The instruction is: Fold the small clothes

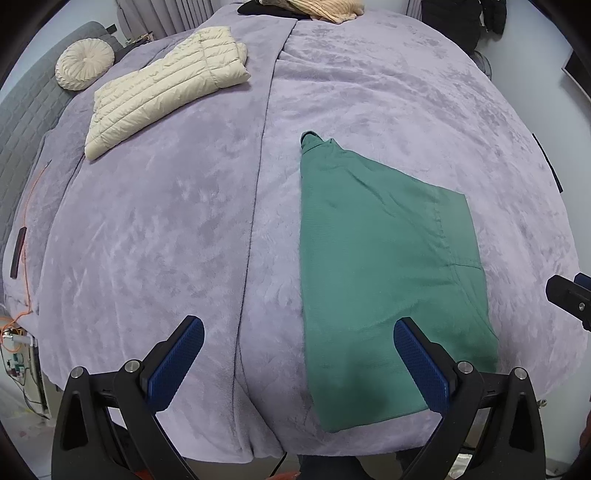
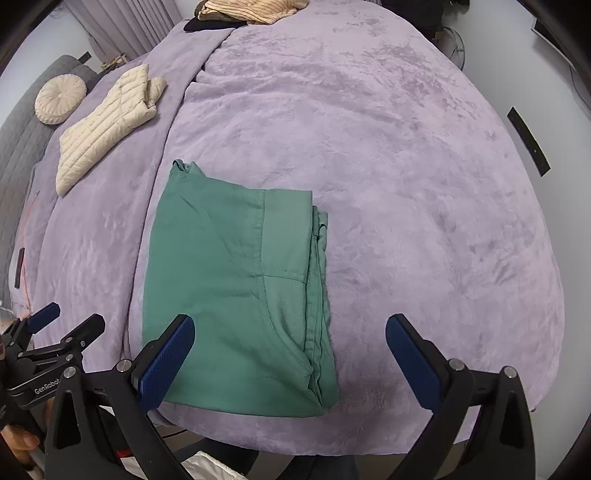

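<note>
A green garment (image 1: 380, 266) lies folded lengthwise on the purple bed cover (image 1: 155, 229), reaching the near edge. It also shows in the right wrist view (image 2: 229, 280), with stacked layers along its right side. My left gripper (image 1: 299, 354) is open and empty, above the near bed edge, its right finger over the garment's near part. My right gripper (image 2: 290, 354) is open and empty, its left finger over the garment's near left part. The left gripper also shows at the left edge of the right wrist view (image 2: 55, 332).
A cream quilted jacket (image 1: 166, 88) lies folded at the far left beside a round cream cushion (image 1: 84, 64). A tan knit and a dark item (image 1: 321, 9) lie at the far end. A grey headboard (image 1: 22, 122) stands on the left.
</note>
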`<state>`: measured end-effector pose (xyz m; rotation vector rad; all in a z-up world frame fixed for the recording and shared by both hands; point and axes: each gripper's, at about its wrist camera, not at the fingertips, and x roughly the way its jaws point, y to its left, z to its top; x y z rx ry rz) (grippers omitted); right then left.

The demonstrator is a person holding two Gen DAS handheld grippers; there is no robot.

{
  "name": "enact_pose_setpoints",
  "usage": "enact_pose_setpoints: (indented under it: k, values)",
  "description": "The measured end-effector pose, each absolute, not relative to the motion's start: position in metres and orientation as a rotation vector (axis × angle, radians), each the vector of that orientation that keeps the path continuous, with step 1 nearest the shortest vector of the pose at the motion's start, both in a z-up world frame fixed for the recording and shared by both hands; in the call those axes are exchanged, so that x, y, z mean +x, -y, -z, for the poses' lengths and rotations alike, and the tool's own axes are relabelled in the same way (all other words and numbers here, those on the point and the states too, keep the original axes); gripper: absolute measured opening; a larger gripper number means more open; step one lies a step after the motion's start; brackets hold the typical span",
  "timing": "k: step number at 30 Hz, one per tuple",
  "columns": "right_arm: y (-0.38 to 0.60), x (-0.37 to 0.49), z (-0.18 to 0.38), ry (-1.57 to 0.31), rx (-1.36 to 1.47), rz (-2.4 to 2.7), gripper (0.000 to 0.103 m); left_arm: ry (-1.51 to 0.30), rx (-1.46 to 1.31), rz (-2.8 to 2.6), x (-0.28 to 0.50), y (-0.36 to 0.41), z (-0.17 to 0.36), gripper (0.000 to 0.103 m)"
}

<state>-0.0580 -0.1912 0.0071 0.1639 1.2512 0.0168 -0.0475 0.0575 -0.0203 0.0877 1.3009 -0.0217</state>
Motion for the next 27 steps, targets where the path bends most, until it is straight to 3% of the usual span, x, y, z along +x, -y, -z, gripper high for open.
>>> enact_pose_setpoints:
  k: [27]
  values:
    - [0.1887, -0.0591, -0.0094, -1.251, 0.154, -0.008, 0.103, -1.306, 0.081, 0.006, -0.0473, -0.0603, 0.0188, 0.103]
